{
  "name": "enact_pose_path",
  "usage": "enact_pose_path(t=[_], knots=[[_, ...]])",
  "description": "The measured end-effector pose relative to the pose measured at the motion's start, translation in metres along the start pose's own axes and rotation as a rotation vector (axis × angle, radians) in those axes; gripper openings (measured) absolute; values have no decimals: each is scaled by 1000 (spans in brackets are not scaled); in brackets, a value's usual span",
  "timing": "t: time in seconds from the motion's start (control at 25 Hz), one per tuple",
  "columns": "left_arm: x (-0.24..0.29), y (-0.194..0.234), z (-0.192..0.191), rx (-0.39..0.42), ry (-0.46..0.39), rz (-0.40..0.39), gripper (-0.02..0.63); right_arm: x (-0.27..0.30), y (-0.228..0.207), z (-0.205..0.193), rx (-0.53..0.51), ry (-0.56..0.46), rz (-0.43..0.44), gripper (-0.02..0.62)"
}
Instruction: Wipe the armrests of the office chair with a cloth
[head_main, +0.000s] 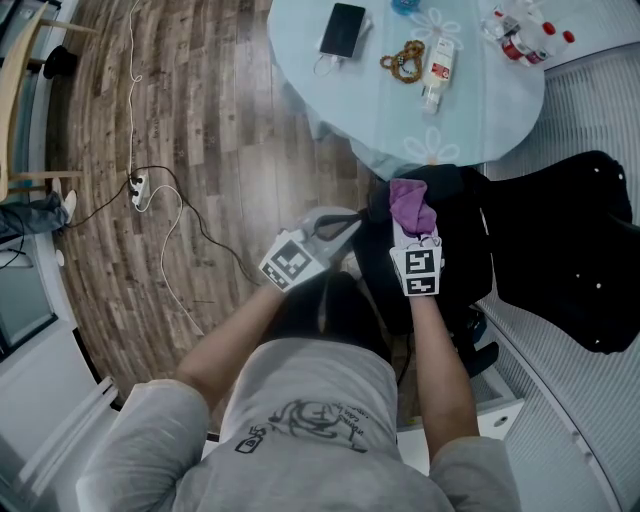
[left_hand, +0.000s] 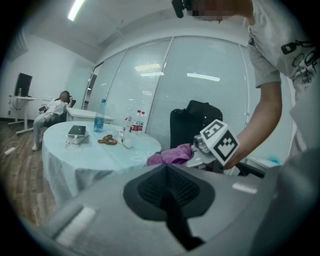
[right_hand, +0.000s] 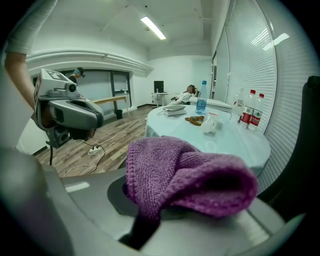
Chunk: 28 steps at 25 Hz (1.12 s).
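My right gripper (right_hand: 150, 220) has its jaws shut tight on a purple cloth (right_hand: 185, 175). The cloth is soft and fuzzy. It is bunched up in a fat fold that sticks out past the jaws. My left gripper (head_main: 345, 228) has its grey jaws pressed together with nothing in them. It is just beside the right one and points toward it.

The cloth is right over a black part of the chair (head_main: 570, 250). I cannot tell if it touches, or if that part is an armrest. The chair is dark and smooth, and its wide back lies off to my right, near a wall of white blinds (head_main: 590, 120).

Past the chair stands a round worktop (head_main: 480, 110) with a pale blue cover. On it are a dark flat phone (head_main: 342, 30), a loop of brown beads (head_main: 403, 58), a white bottle (head_main: 437, 68) lying on its side, some clear bottles with red caps (head_main: 525, 35) and a blue bottle (right_hand: 201, 97).

The floor (head_main: 200, 120) is brown wood planks. A thin white cord (head_main: 170, 235) curls across it to a plug box (head_main: 138, 185). Far off, a person (left_hand: 55, 107) leans back in a seat.
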<state>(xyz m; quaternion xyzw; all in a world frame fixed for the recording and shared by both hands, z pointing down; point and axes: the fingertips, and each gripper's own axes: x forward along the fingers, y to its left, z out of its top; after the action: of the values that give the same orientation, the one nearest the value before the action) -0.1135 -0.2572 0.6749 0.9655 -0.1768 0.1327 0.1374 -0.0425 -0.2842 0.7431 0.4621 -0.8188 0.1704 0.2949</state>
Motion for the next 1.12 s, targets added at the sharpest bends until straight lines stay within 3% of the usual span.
enact_pose_path(t=[0.24, 0.56, 0.8, 1.12], knots=[[-1, 4, -2, -4, 11, 11, 2, -4, 47, 3, -5, -17, 77, 28], [0, 5, -5, -5, 15, 4, 2, -2, 39, 1, -35, -31, 126, 29], [-1, 7, -6, -2, 16, 6, 2, 1, -6, -2, 0, -25, 54, 29], [-3, 7, -10, -11, 19, 11, 2, -1, -112, -14, 73, -4, -86, 29]])
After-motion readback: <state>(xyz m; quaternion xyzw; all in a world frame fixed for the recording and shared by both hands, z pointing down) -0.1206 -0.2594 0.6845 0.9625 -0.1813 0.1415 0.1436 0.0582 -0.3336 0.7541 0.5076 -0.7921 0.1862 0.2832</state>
